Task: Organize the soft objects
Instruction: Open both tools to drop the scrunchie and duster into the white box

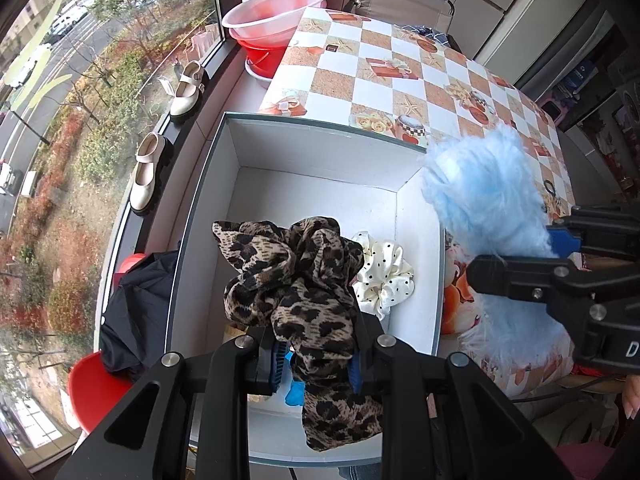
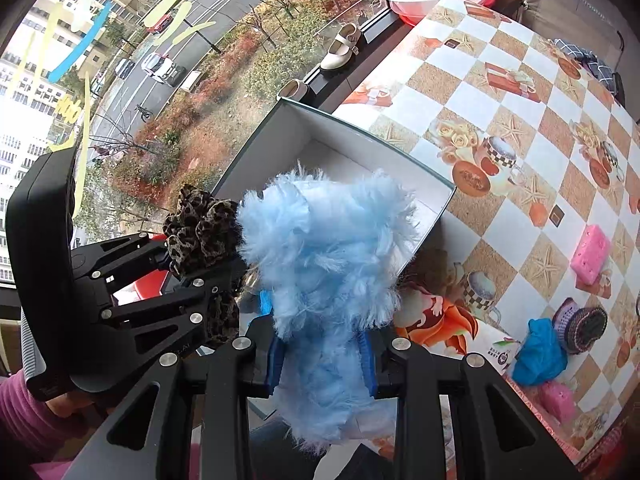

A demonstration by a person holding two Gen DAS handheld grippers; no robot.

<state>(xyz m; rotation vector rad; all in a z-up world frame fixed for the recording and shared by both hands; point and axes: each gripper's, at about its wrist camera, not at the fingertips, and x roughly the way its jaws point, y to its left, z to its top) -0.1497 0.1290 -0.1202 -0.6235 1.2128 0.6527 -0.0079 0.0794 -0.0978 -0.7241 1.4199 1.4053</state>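
Meanwhile each gripper clamps fabric, left [image 1: 318, 364] leopard scarf [image 1: 296, 276], right [image 2: 322, 354] blue fluff [image 2: 320, 248], above white box [image 1: 304, 152]

The black plastic body of the right gripper [image 1: 562, 240] carries one white letter, "D"; the remaining letters are cut off and cannot be read.

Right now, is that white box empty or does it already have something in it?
Not empty. A cream polka-dot scrunchie lies on the floor of the white box; the leopard-print scrunchie hangs above it from the left tongs.
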